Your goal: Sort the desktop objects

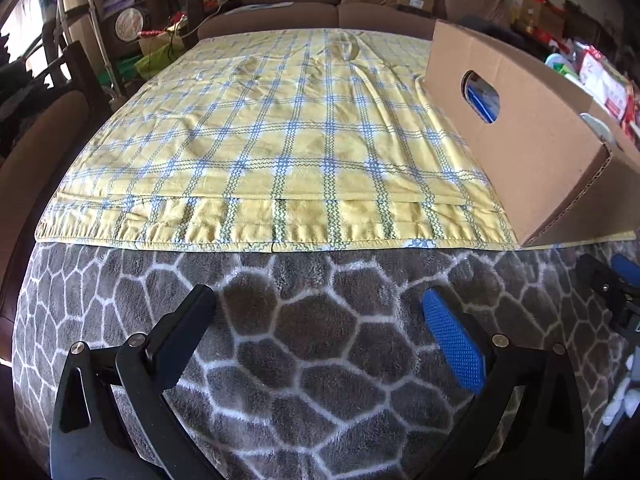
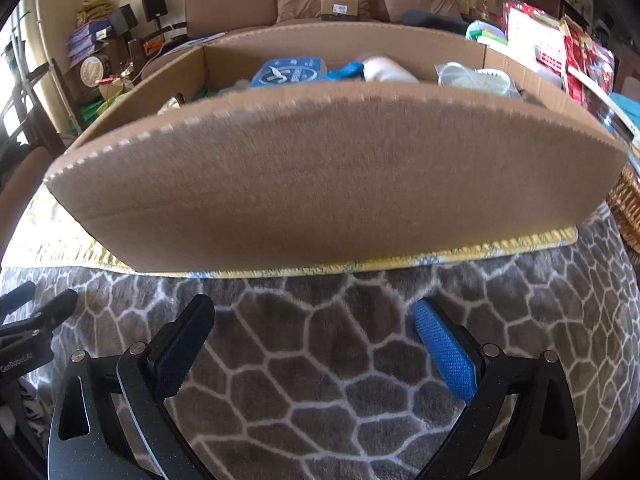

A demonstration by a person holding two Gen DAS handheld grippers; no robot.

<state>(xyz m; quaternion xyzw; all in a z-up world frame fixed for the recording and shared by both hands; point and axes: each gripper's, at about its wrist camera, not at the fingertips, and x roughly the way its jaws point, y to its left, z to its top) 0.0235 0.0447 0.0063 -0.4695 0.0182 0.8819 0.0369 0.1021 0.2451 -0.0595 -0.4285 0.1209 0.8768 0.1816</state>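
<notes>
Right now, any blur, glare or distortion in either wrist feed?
Left wrist: sharp; fisheye bows the yellow plaid cloth edge; bright window at far left. Right wrist: motion blur smears the cardboard box front wall and its contents; fisheye bulges that wall. No strong glare in either.

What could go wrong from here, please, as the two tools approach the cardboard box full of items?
1. The cardboard box has a tall near wall hiding most of its contents; the right tool, open and empty, may hit the rim when reaching in.
2. The items inside lie crowded, so a grasp could catch two at once.
3. The yellow checked cloth is loose and wrinkled; the open left tool could snag or drag it.
</notes>
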